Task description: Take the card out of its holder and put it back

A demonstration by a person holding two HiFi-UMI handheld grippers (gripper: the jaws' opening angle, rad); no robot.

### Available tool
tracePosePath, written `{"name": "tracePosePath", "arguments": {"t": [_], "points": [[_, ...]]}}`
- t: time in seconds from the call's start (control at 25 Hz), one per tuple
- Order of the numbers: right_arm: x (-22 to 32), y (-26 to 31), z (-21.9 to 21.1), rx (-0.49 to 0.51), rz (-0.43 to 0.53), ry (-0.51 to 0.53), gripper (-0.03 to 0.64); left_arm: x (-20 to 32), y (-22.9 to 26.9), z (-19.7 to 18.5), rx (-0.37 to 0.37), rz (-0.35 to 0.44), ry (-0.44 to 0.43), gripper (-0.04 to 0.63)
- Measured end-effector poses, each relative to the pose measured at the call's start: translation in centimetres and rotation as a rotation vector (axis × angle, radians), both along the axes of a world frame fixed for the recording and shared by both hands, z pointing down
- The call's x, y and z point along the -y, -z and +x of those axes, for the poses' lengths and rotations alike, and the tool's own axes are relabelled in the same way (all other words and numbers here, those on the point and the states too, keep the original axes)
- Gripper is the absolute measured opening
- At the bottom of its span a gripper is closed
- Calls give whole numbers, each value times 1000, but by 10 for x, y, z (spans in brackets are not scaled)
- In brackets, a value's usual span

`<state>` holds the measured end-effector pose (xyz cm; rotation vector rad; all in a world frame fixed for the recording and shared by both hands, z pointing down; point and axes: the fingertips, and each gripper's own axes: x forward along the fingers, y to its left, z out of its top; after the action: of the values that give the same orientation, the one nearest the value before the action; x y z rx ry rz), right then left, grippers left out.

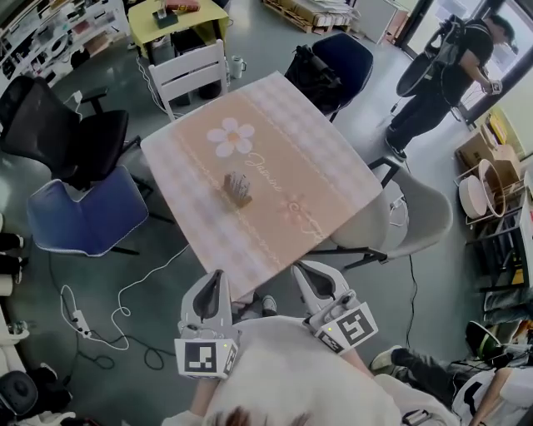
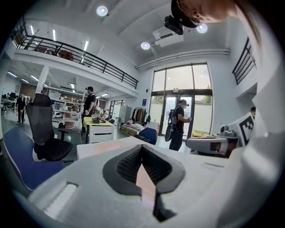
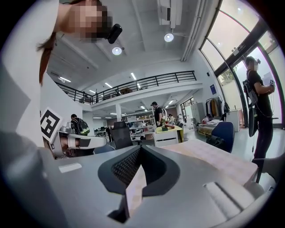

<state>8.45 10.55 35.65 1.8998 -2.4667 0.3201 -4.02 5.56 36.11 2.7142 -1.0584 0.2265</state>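
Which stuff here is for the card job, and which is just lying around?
For the job: card holder, table, left claw, right claw.
Just lying about: white chair, blue chair, black chair, mug.

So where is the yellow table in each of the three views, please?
Head view: yellow table at the top edge, left of centre.
Left gripper view: yellow table left of centre, at mid-height.
Right gripper view: yellow table just right of centre, at mid-height.
Shared landmark: the pink tablecloth, nearer the camera in all three.
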Motion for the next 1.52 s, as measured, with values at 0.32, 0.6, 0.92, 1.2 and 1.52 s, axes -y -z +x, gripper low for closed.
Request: {"name": "tracePosePath", "arguments": {"t": [0.32, 0.6, 0.92, 1.2, 1.52], "points": [[23, -7, -3, 9, 4, -12, -2, 24, -8, -3, 4, 3, -8, 0], [40, -10, 1, 15, -17, 36, -2, 39, -12, -1, 22, -26, 37, 0], [77, 2, 22, 16, -6, 132, -2, 56, 9, 23, -40, -15, 138, 0], [99, -4, 26, 21, -26, 229, -2, 67, 4, 19, -23, -25, 246, 0], [112, -16, 36, 16, -58, 277, -2, 71, -1, 27, -32, -34, 312, 0]]}}
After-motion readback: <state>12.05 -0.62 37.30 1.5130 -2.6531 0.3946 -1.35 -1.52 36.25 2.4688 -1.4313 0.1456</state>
